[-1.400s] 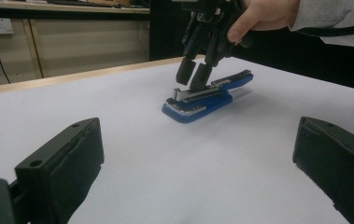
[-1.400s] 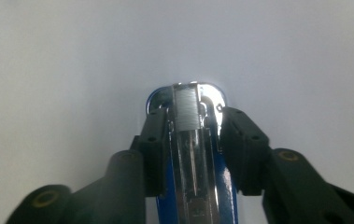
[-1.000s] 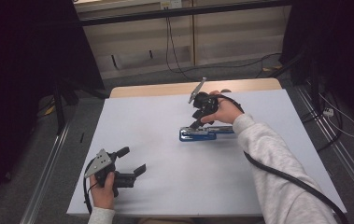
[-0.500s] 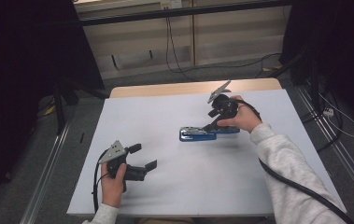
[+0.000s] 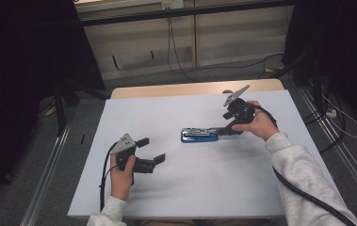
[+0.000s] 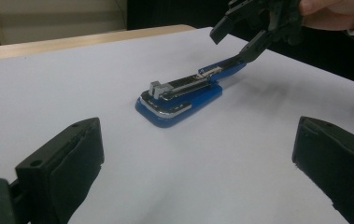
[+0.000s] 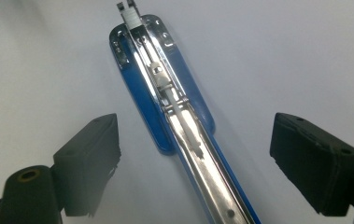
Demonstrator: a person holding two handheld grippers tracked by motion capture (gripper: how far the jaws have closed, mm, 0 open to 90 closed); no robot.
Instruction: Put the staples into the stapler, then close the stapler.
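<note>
We see the left hand (image 5: 121, 173) low at the near left of the white tabletop (image 5: 190, 188), forearm coming straight in from the bottom edge, gripping the left tool (image 5: 150, 150), which points right toward the middle of the sheet. Its jaws stand wide apart with nothing between them; in the left gripper view they frame bare tabletop, with the stapler well ahead of them.

The right hand (image 5: 256, 123) sits at the far right, its grey-sleeved forearm (image 5: 303, 174) reaching in diagonally, the wrist bent so the right tool (image 5: 226, 123) angles down and to the left over the stapler's right end. In the right gripper view its jaws are wide open, one on each side of the shiny staple channel, not closed on it. From the left gripper view one jaw tip seems to touch the raised blue end; we cannot tell for certain.

The blue stapler (image 5: 203, 135) lies near the centre of the tabletop, opened out, its metal channel exposed.
</note>
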